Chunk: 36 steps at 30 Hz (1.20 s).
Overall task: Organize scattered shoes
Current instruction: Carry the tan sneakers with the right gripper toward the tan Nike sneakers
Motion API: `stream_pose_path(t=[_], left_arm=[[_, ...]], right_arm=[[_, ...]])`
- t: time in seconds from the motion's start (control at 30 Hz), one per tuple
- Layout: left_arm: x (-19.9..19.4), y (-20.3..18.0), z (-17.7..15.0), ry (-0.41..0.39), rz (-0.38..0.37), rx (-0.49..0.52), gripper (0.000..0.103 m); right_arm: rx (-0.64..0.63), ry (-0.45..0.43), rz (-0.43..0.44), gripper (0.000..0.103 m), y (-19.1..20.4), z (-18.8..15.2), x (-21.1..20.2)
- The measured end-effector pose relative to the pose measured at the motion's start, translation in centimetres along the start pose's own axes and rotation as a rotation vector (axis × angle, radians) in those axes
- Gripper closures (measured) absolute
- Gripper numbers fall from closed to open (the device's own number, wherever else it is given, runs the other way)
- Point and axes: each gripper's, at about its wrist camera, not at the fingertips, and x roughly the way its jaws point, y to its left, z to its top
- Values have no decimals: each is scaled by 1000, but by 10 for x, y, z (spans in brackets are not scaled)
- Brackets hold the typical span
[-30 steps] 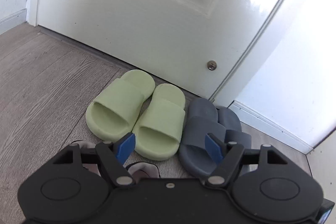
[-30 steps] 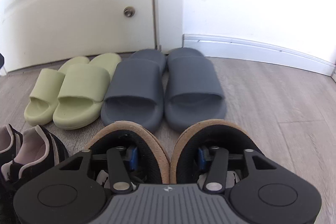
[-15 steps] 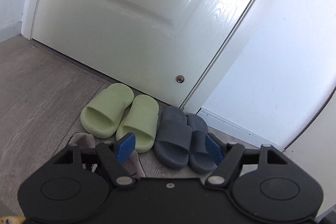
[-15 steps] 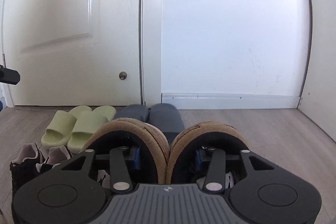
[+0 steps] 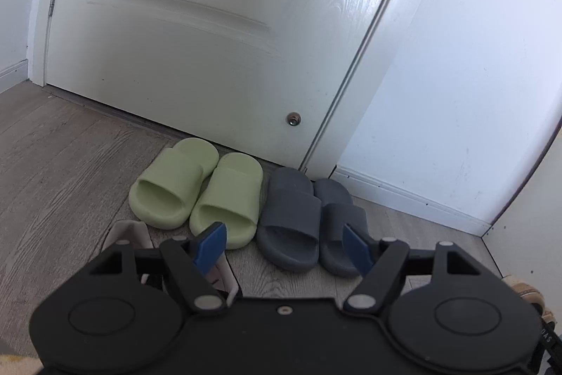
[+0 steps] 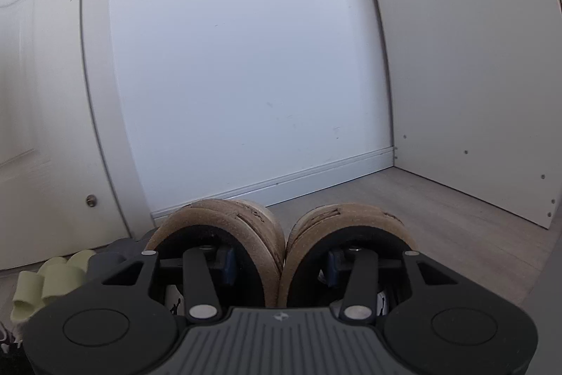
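The right gripper (image 6: 279,264) has its jaws closed on the touching inner collars of a pair of tan suede sneakers (image 6: 281,234), one finger inside each shoe. The left gripper (image 5: 284,243) hangs with jaws wide apart and empty above the grey wood-plank floor (image 5: 63,164), where light-green foam slides (image 5: 196,192) and dark-grey foam slides (image 5: 302,220) sit side by side at the white door (image 5: 196,23).

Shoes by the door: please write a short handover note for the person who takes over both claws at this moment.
Left claw: open, empty, above a pale-lined sneaker that is mostly hidden.
Right claw: one finger inside each of the tan-collared sneakers, shut on their inner walls; they seem lifted.
Done: green slippers and grey slippers sit paired, toes to the door.
Left: probably set the tan pair on the floor right of the grey ones, then check the pale-lined sneaker.
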Motion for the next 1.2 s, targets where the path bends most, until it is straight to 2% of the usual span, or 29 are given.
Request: stream_pose_path(t=[0.27,0.4,0.57,0.77,1.07,1.2], left_arm=[[40,-70,-10,51,-48,83,29],[67,-105,-13,79,-72,116,29],[104,-144,-19,117,-81,178,29],[148,-193,-24,169,-100,241,29],[215,-247,-60,296,-170,339,29],[237,-262,-73,337,-193,372,29]], right_arm=[[-151,-82,-109,58,-66,23,38],[-119,-61,-174,58,-109,36,73],[-73,-17,-210,58,-154,49,128],[-76,49,-167,58,-191,68,207],[-133,128,-115,58,-191,88,340],[-154,178,-91,58,-186,90,382]])
